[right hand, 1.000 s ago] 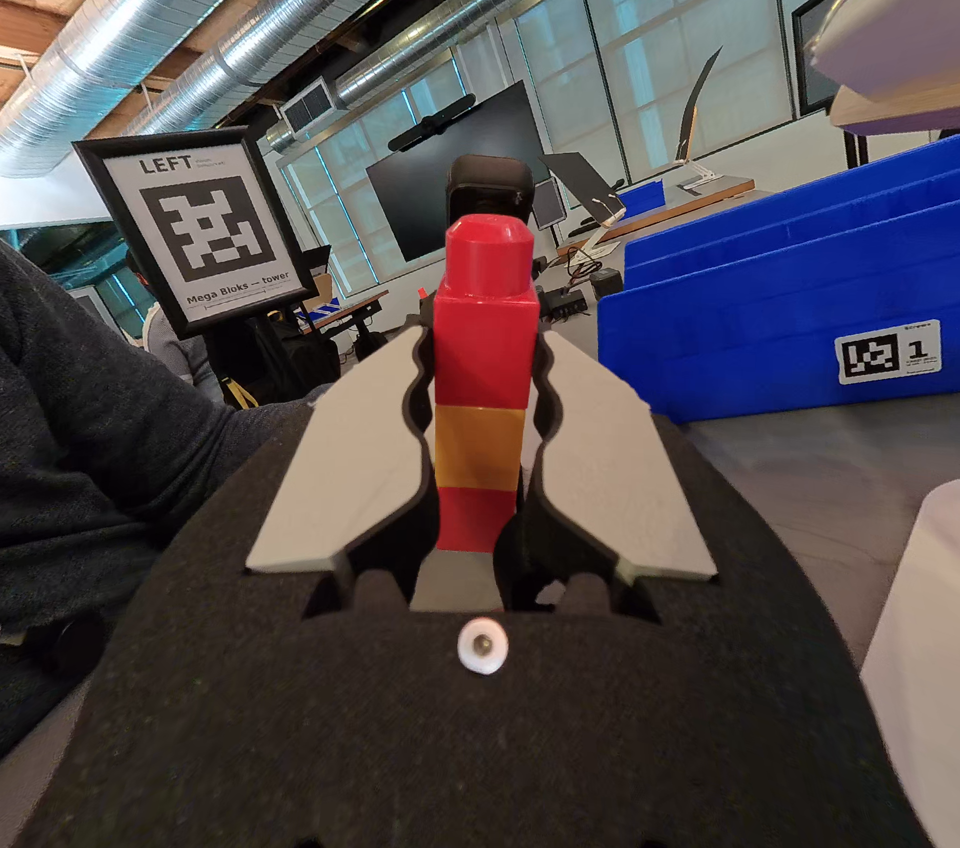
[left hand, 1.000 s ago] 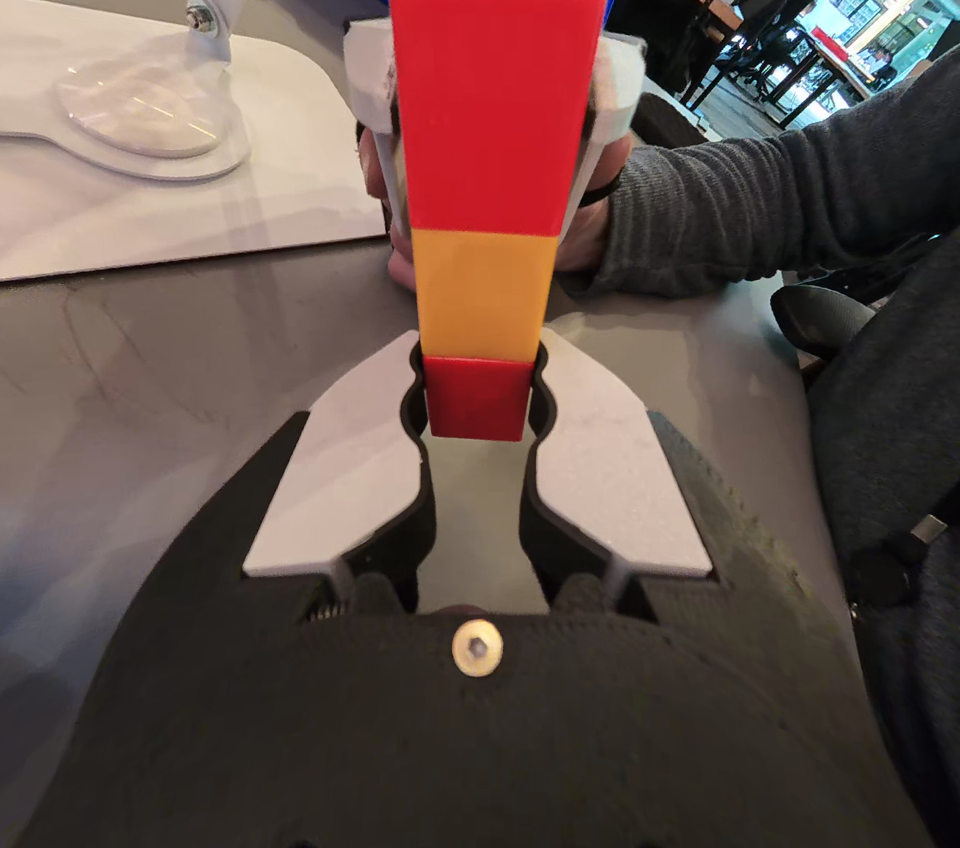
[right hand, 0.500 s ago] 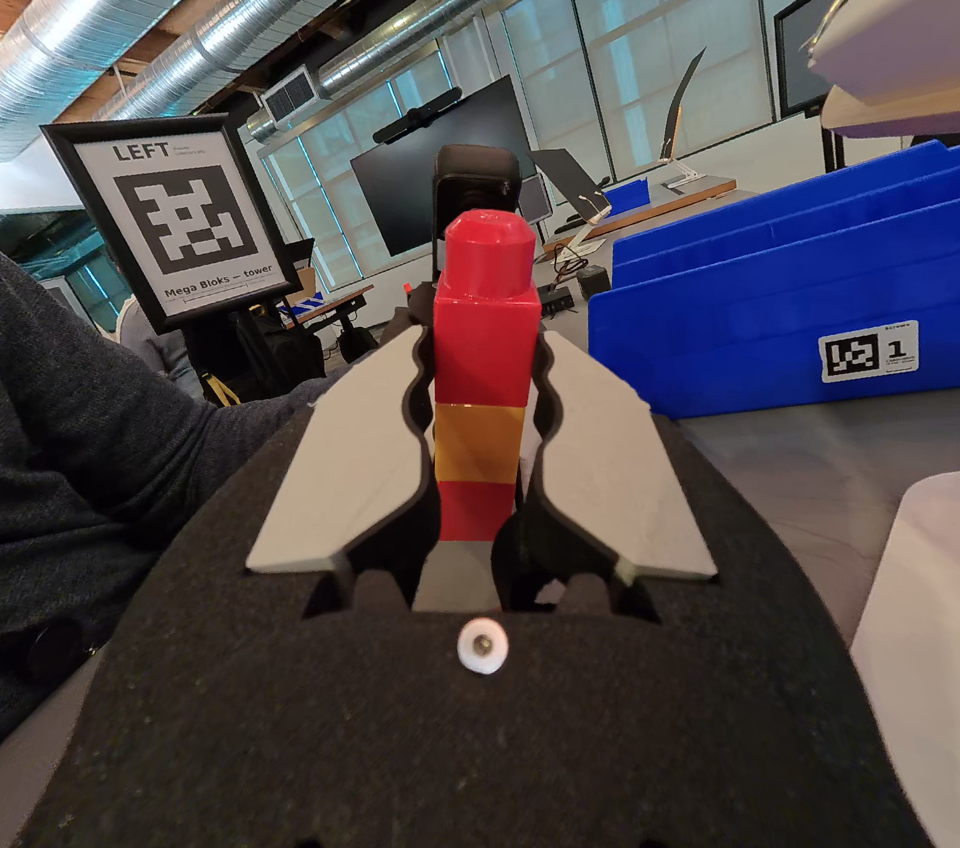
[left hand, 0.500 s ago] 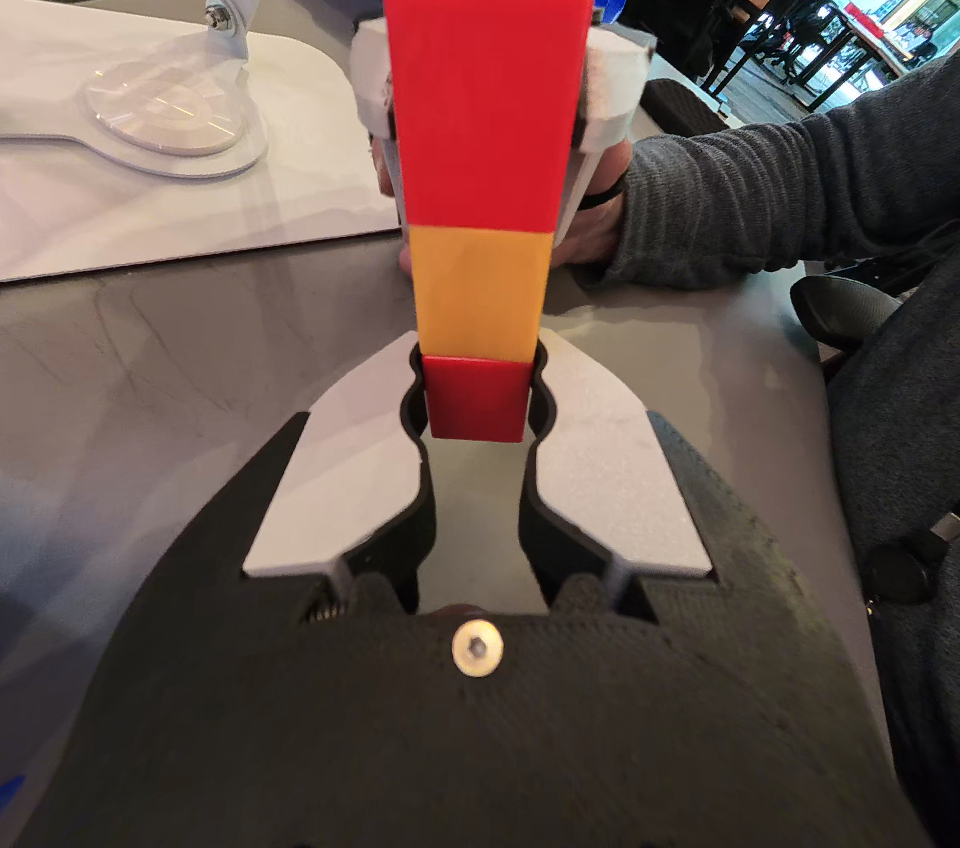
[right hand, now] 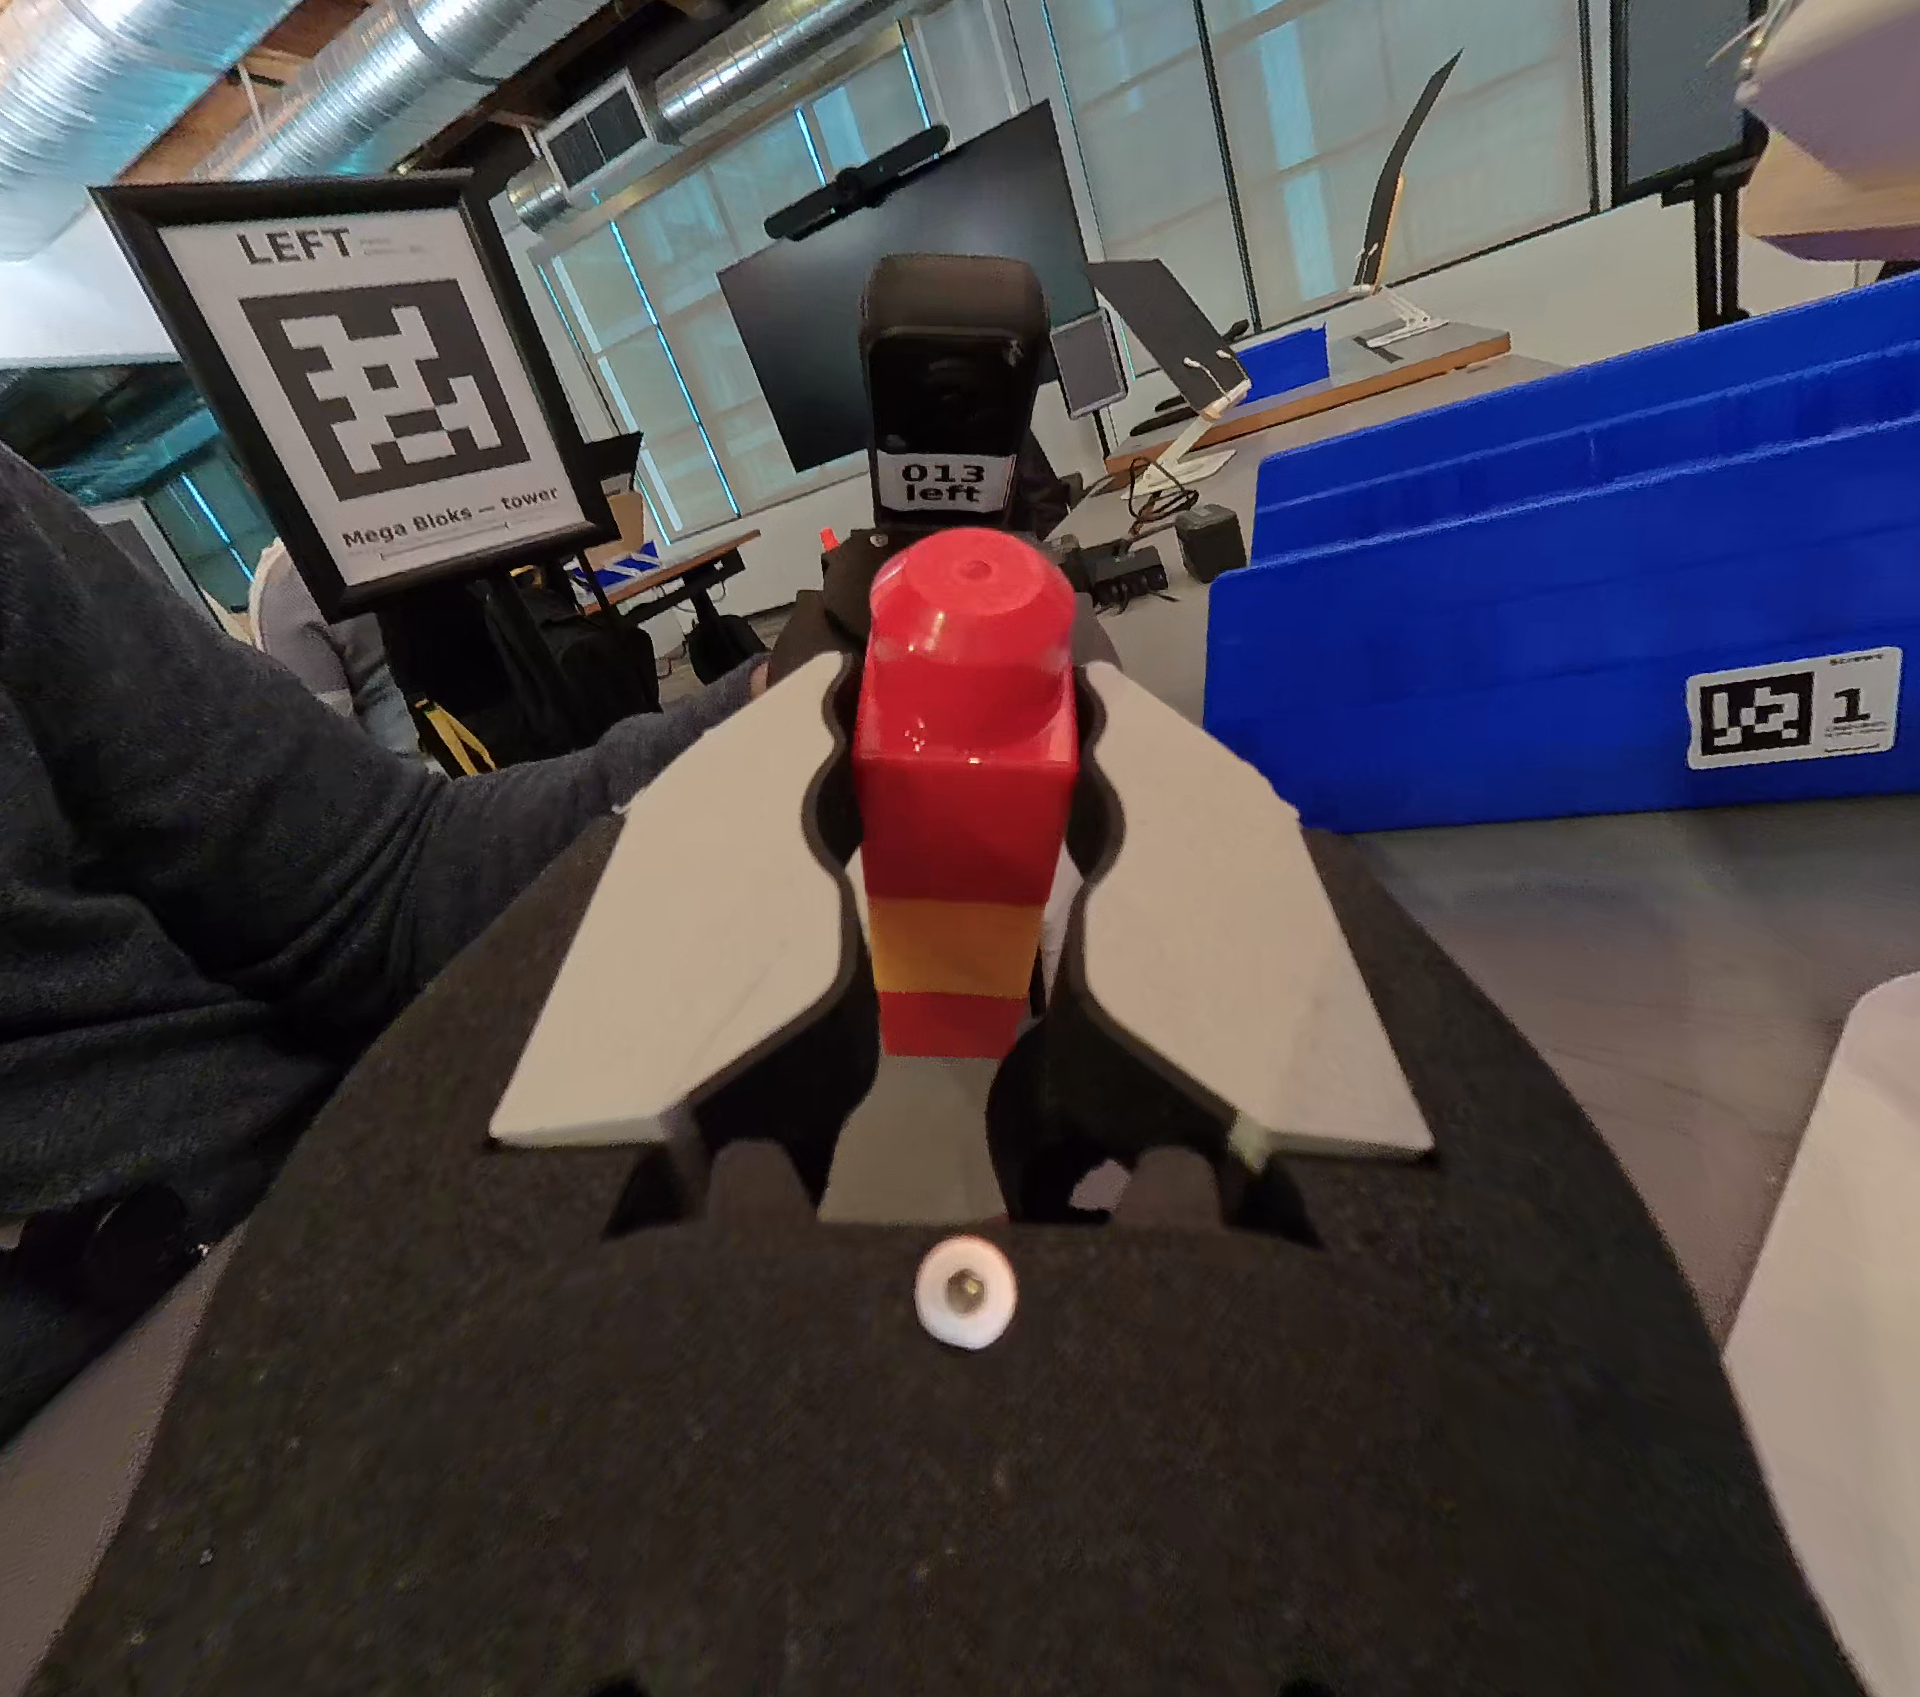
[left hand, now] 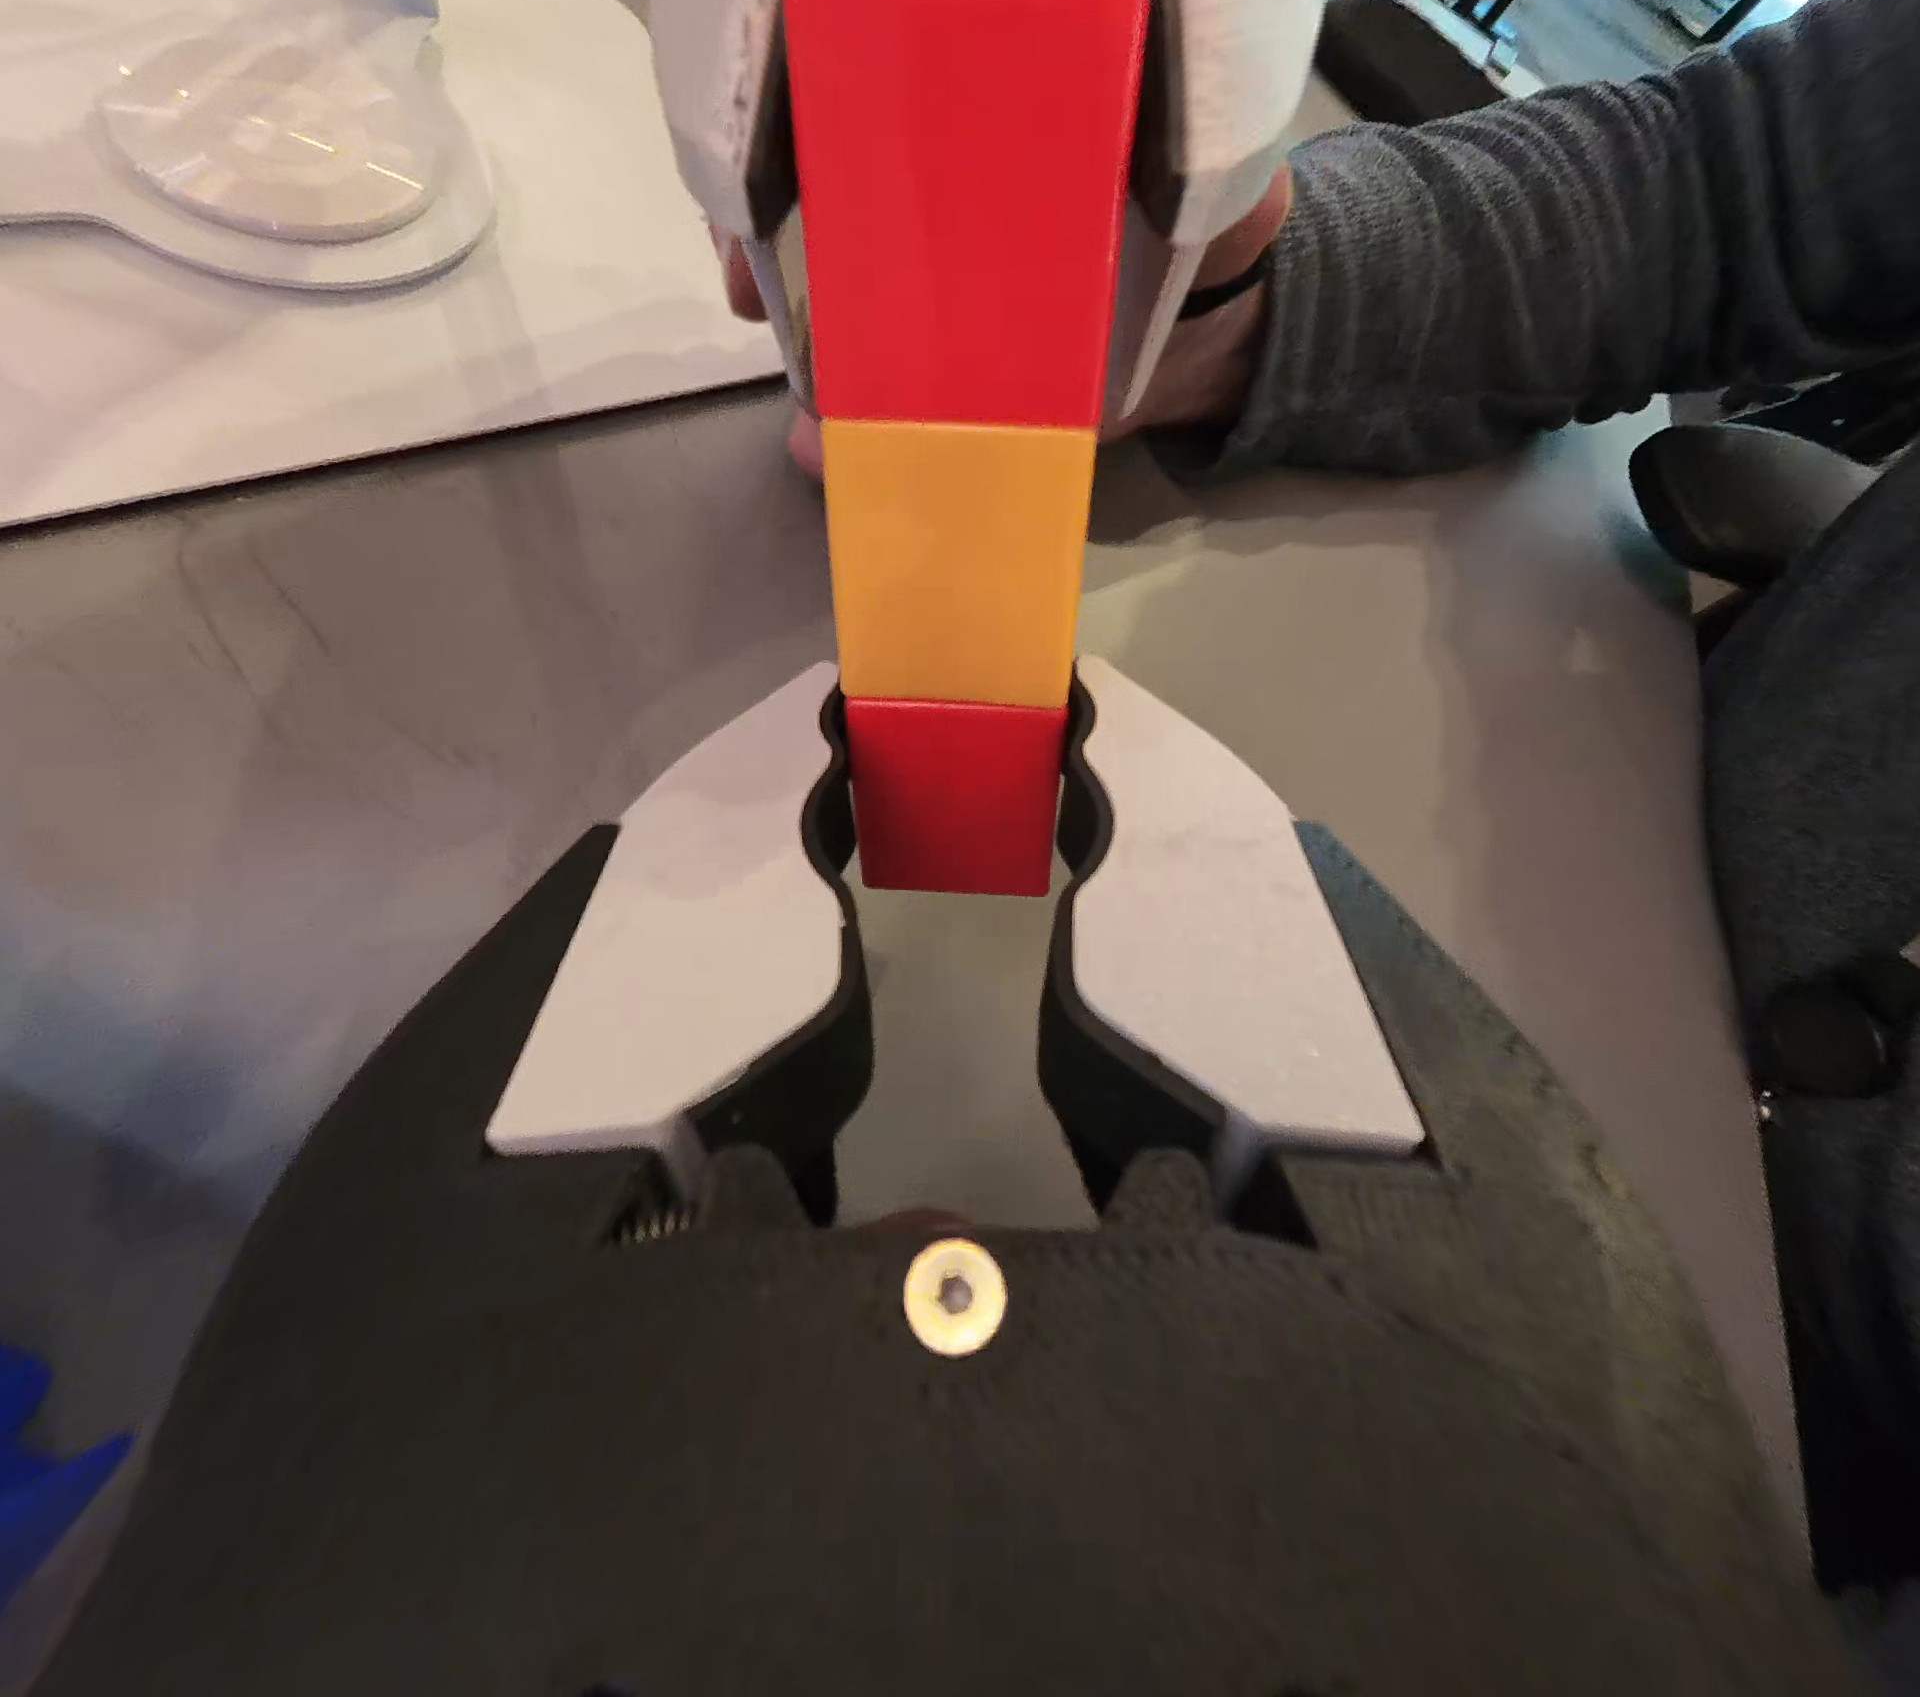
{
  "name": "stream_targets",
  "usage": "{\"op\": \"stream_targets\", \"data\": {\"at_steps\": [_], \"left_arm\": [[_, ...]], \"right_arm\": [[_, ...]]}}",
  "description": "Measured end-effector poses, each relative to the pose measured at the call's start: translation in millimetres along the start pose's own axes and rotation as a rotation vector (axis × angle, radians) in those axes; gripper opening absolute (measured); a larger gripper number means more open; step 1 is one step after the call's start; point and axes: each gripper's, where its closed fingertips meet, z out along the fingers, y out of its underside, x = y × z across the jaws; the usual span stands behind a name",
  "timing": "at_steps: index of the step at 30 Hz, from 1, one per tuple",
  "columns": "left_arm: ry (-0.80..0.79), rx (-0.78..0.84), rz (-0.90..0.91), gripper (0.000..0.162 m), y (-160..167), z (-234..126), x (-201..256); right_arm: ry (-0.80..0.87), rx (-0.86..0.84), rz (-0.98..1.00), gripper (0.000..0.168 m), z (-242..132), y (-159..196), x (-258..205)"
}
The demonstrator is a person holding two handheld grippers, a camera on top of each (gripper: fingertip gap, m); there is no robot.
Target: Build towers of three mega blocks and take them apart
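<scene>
A tower of three mega blocks is held between both grippers above the grey table (left hand: 416, 660). My left gripper (left hand: 951, 702) is shut on the end red block (left hand: 951, 800). An orange block (left hand: 956, 561) joins it to the other red block (left hand: 961, 193), which the right gripper's white fingers (left hand: 1216, 68) clamp. In the right wrist view my right gripper (right hand: 966, 681) is shut on that red block (right hand: 966, 795), its stud pointing away. The orange block (right hand: 956, 946) and the other red block (right hand: 951, 1024) sit deeper between the jaws.
Blue bins (right hand: 1558, 608) stand to the right. A white board with a lamp base (left hand: 291, 120) lies at the far left. A framed marker sign (right hand: 364, 390) stands behind. A person's grey sleeve (left hand: 1558, 245) reaches in from the right. My right fingertips sit around 8 cm from my left ones.
Both grippers stay shut on the joined tower. The right wrist view has tilted, so the stud now faces it more. In the left wrist view the right gripper's fingers look closer.
</scene>
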Motion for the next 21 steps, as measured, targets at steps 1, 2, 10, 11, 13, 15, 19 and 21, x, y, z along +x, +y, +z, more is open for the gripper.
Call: {"op": "stream_targets", "data": {"at_steps": [1, 2, 10, 11, 13, 15, 19, 21], "left_arm": [[-0.009, -0.011, 0.003, 0.035, 2, -1, -1], [-0.017, -0.020, 0.006, 0.035, 3, -2, -2], [-0.019, -0.030, 0.022, 0.035, 2, 0, 0], [-0.001, -0.006, 0.020, 0.035, -2, -1, 3], [0.034, 0.075, 0.016, 0.046, -17, -6, 9], [0.053, 0.124, 0.046, 0.053, -25, -14, 16], [0.059, 0.236, 0.052, 0.052, -41, -32, 17], [0.056, 0.270, 0.045, 0.046, -44, -38, 15]], "right_arm": [[0.005, -0.015, -0.006, 0.036, 1, 2, 0], [0.010, -0.027, -0.009, 0.036, 2, 3, 0], [0.014, -0.027, -0.031, 0.036, 3, 2, -3], [0.013, -0.019, -0.034, 0.036, 3, -1, -4], [0.013, -0.015, -0.036, 0.035, 2, -5, -7], [0.023, -0.014, -0.054, 0.036, 0, -13, -13], [0.102, -0.039, -0.122, 0.036, -19, -34, -26], [0.143, -0.022, -0.108, 0.036, -38, -49, -38]]}}
